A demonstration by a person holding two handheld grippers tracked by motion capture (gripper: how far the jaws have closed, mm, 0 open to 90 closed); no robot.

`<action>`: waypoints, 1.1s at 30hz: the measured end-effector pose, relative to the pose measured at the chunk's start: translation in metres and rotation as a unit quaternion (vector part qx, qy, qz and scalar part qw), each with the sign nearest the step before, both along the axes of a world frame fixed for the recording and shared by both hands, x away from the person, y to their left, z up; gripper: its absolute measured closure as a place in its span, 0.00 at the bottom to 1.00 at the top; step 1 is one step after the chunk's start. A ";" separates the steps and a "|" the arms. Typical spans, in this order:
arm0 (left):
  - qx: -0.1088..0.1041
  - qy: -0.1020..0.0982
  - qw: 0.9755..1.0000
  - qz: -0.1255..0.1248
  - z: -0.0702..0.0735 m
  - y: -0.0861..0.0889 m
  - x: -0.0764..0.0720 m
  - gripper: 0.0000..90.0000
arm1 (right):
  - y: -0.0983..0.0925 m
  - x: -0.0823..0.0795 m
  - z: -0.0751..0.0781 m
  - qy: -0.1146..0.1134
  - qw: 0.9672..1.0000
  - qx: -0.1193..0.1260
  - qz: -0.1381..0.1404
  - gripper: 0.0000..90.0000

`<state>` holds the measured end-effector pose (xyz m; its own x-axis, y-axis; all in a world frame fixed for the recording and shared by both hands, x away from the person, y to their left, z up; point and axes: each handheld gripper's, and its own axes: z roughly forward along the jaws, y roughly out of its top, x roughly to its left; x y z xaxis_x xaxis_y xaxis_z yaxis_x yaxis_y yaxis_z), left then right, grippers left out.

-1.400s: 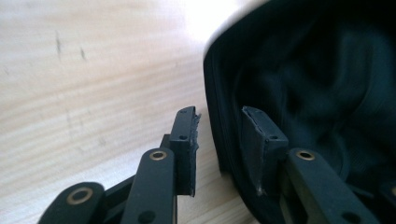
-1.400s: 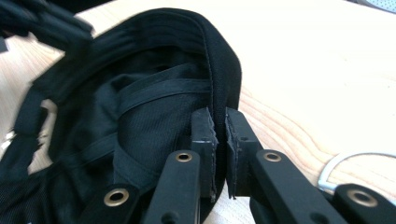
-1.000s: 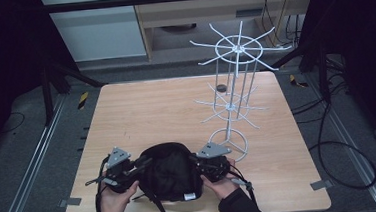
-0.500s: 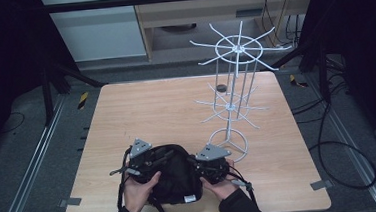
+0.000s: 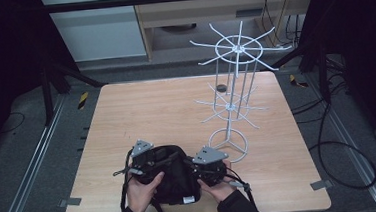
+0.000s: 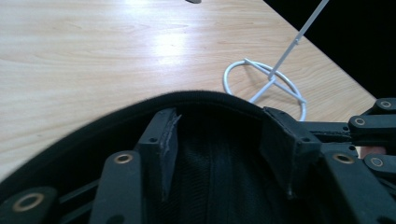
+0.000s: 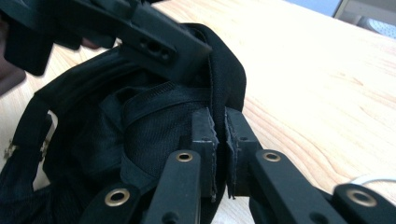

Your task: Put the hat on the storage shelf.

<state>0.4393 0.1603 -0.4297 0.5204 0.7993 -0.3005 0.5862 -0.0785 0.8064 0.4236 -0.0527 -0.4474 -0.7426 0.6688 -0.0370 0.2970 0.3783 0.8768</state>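
fig. two grippers working a black bag at the near edge of the table, beside a wire rack.

the black bag (image 5: 171, 180) lay on the wooden table (image 5: 176, 112) close to the person, just left of the ring base of the white wire rack (image 5: 233, 133). the right gripper (image 7: 219, 126) was pinched closed on the bag's edge band, jaws nearly meeting with the band between them. the left gripper (image 6: 219, 135) stood spread, its jaws apart over the bag's mouth with the rim arching just beyond its pads (image 6: 170, 140); it held nothing yet. to do this step well, the right pinch probably needed to stay firm while the left jaws closed squarely on the rim or strap, so the soft fabric would not slip or bunch, and the lift should clear the rack's lower arms.
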 end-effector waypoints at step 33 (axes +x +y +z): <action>-0.030 0.010 0.999 -0.009 0.002 -0.003 -0.001 0.87 | 0.014 -0.007 -0.003 0.017 0.997 0.027 0.074 0.83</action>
<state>0.4378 0.1571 -0.4273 0.5287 0.7696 -0.3580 0.6007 -0.0414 0.7984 0.4166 -0.0389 -0.4509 -0.8337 0.5517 0.0236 0.2718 0.3727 0.8872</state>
